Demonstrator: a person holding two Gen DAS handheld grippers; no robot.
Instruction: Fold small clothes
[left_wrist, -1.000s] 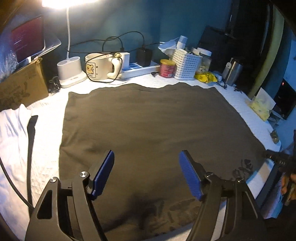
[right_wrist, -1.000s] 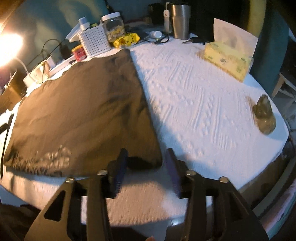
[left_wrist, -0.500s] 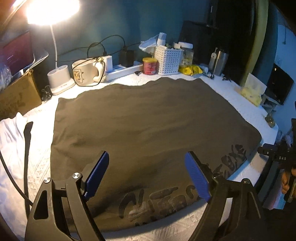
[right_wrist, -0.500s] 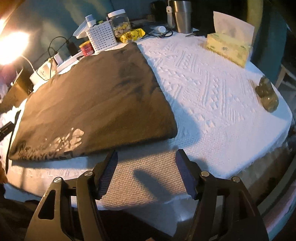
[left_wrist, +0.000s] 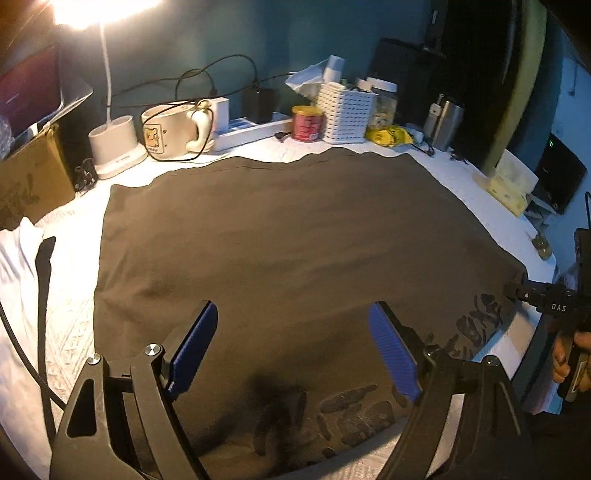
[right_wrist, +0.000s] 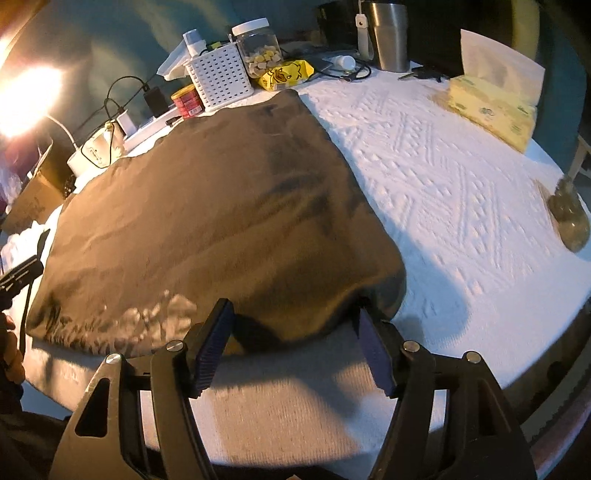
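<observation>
Left tongs (left_wrist: 291, 350): the black tongs with blue ribbed pads are hanging released and empty above the near half of the dark brown printed garment (left_wrist: 295, 240), pads well apart and off the cloth.

Garment: the dark brown cloth is lying spread flat on the white textured cover of the counter (right_wrist: 443, 184), its pale printed lettering (left_wrist: 351, 410) running along the edge nearest the person; the far edge is reaching almost to the white lattice basket (left_wrist: 345, 112) and the cream mug (left_wrist: 173, 127).

Right tongs (right_wrist: 295, 347): the matching black tongs are standing wide at the garment's near right corner (right_wrist: 369, 295), that corner bulging up between the pads but not pinched; I am judging them released.

Just changed: both tongs are now standing wider than a second ago, when the right pair was set narrow right at this corner.

Meaning for the task: the cloth is reading as laid out and let go, a fold done or about to begin; a fresh grip on the near edge is likely next.

Against the earlier frame: the left view is now showing more of the printed lettering near the bottom, and the right view is showing the corner lifted in a soft hump where it was lying flat half a second ago.
</observation>
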